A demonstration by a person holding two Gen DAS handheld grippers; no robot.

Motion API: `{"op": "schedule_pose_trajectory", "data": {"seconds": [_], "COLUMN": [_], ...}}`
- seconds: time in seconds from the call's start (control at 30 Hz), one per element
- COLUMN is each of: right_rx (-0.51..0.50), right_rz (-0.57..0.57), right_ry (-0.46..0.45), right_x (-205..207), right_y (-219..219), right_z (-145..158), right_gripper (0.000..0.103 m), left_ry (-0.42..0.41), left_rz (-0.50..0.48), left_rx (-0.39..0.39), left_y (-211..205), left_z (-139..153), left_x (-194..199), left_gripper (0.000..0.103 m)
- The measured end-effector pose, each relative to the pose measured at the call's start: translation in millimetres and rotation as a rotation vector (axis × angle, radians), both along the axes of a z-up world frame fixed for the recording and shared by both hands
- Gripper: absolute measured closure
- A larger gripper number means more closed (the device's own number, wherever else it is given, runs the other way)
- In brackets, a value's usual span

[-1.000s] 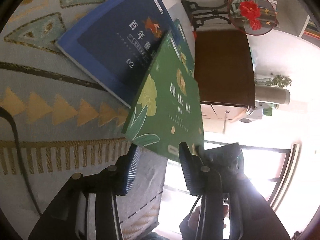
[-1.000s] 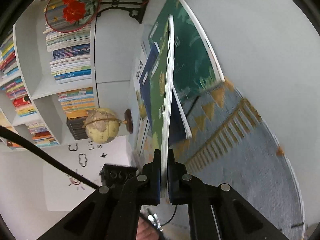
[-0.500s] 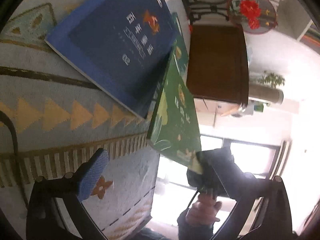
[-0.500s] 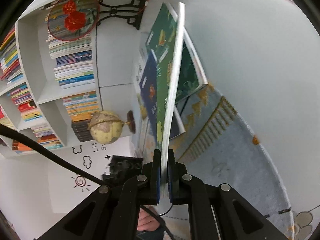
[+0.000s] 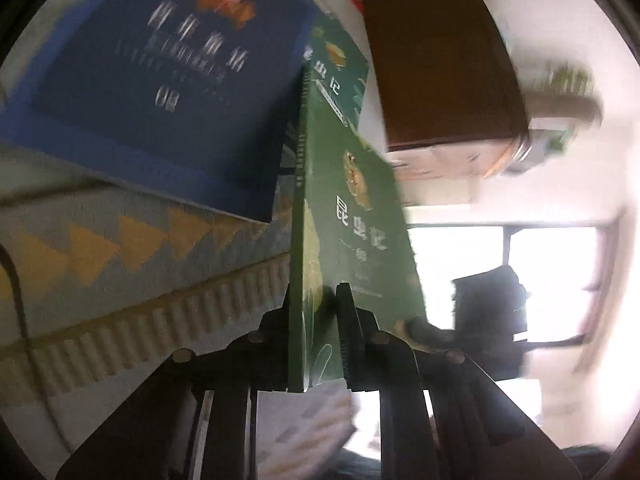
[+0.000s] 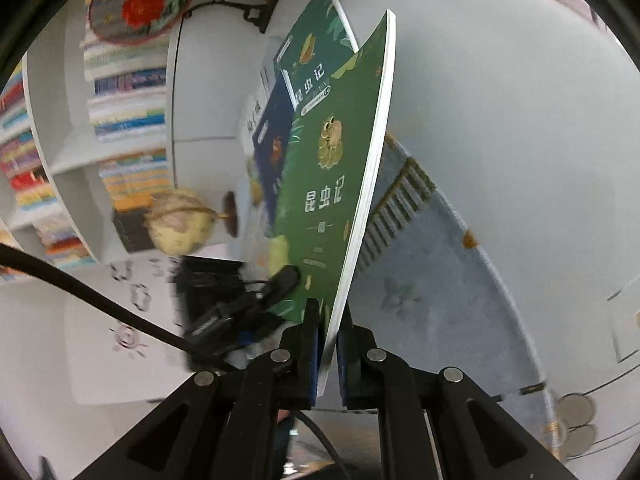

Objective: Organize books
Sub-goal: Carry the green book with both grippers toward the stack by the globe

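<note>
A: Status on both tools?

B: Left tool (image 5: 316, 332) is clamped on the green book (image 5: 352, 240) at the spine corner. Right tool (image 6: 325, 344) is clamped on the same book (image 6: 336, 184) at its page edge. The book is off the tabletop (image 6: 500, 120) and held on edge between the two.

A: Where in frame?

B: Left wrist view: it runs from the fingers (image 5: 346, 332) at 6 o'clock up toward 12. The blue book (image 5: 160, 92) lies flat at 10 o'clock on the patterned cloth (image 5: 120, 248). A second, darker green book (image 5: 340, 64) sits at 12, partly under the blue one.

A: Risks?

B: My read is three. Both grips sit low on one end, so the thin book can sag or bend; the right view already shows the cover bowing. If the tools pull at different angles, the cover could crease or pages tear. The left grip is shallow at a corner, so a slip is possible. The left view is motion-blurred, so contact depth is unclear.

A: Any readable text?

B: Both green covers read 昆虫记. The held one has a frog drawing above the title, with a small volume mark below that I can't read. The blue cover title is too blurred, apart from a large "02".
</note>
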State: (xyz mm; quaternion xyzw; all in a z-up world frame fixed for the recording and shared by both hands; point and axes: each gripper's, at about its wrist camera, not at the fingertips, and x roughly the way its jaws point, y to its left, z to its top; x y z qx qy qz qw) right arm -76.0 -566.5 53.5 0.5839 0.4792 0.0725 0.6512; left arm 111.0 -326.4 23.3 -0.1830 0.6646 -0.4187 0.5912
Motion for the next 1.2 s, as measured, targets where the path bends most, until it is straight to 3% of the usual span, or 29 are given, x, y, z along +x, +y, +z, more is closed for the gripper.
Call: {"op": "schedule_pose_trajectory", "data": {"seconds": [0.1,0.17,0.27,0.4,0.57,0.7,0.87,1.2], "right_rx": [-0.168,-0.348,-0.512,-0.631,-0.692,-0.690,-0.696,-0.660], "right_rz": [0.101,0.208,0.317,0.425,0.538,0.595,0.667,0.775], "right_ry": [-0.010,-0.043,-0.096,-0.167,-0.283,-0.369,-0.462,-0.539], "right_x": [12,24,36,46,58,72,96,140], "right_y": [18,41,70,102,144,184,256,412], "right_z": [16,35,54,65,83,102,123,126], "right_gripper": [0.094,0.093,0.091,0.090,0.089,0.089,0.089,0.088], "left_ry": [-0.224,-0.373,-0.467,-0.533,-0.592,-0.628,-0.671,-0.645], "left_rz": [-0.071,-0.114,-0.127,-0.076,0.019,0.115,0.215,0.437], "left_rx": [0.146,0.228,0.277,0.285,0.315,0.335,0.381,0.404], "left_y": [-13,-16,-8,24,75,140,203,362], "left_z": [28,46,61,84,108,130,150,146], "left_x": [-18,-32,-42,-52,-61,-59,-55,-30], "left_gripper": [0.089,0.089,0.089,0.089,0.089,0.089,0.087,0.087]}}
